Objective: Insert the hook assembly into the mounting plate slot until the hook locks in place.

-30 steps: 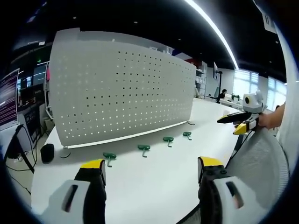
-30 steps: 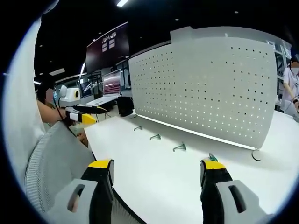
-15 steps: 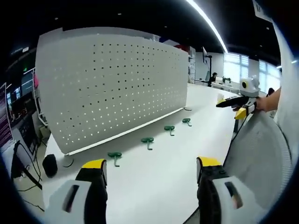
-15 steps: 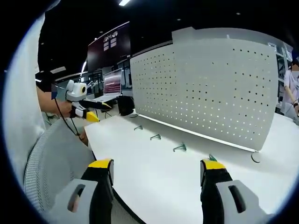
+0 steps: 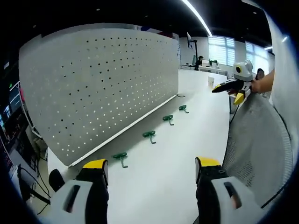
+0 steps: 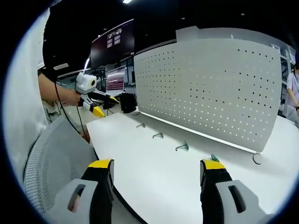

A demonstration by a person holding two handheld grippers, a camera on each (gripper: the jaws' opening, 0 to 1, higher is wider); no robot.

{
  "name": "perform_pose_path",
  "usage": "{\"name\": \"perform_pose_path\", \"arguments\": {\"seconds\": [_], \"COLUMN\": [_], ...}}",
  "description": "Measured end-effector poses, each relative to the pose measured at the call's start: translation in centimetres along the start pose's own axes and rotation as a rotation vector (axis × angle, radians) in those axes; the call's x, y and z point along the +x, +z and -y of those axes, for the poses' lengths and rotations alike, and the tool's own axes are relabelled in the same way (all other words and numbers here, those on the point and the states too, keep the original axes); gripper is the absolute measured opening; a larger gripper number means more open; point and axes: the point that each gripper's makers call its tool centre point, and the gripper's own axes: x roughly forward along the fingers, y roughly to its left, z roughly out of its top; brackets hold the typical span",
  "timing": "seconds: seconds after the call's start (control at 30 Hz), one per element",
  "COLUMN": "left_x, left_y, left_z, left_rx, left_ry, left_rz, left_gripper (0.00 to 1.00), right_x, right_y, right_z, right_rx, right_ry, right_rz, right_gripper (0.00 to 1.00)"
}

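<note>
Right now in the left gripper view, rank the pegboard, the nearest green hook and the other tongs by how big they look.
1. Pegboard, by far the largest.
2. Other tongs, held up at the right.
3. Nearest green hook.

The last two look close in size, and they sit at different distances from the camera, so their order is unsure.

A white table (image 5: 187, 140) runs ahead of the left claw (image 5: 149, 175), under a dark ceiling crossed by a long strip light (image 5: 196, 16). Bright windows (image 5: 219, 46) glow far off to its upper right. A grey mesh chair back (image 6: 51, 163) sits just left of the right claw (image 6: 154, 175), with lit monitors (image 6: 116, 77) and a dark wall screen (image 6: 112, 44) beyond it.
</note>
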Motion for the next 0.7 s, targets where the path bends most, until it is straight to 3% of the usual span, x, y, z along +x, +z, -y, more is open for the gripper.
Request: {"name": "perform_pose_path", "arguments": {"seconds": [0.47,0.6,0.7], "left_x": [0.8,1.3,1.7], "left_y": [-0.6,-1.1,-1.0], "left_z": [-2.5,-2.8,-2.9], "left_rx": [0.149,0.226,0.233], "left_ry": [-0.084,-0.127,-0.150], "left_rz": [-0.124,-0.168,-0.182], "left_gripper": [0.75,0.67,0.65], "right_x": [0.1,0.1,0.1], "right_y": [-0.3,-0.5,-0.7], "right_z": [-0.3,-0.2,-0.1], "right_rx": [-0.007,-0.005,0.002], "right_ry": [0.011,0.013,0.007], "right_rz": [-0.020,-0.027,-0.031], "right_gripper": [0.72,0.71,0.71]}}
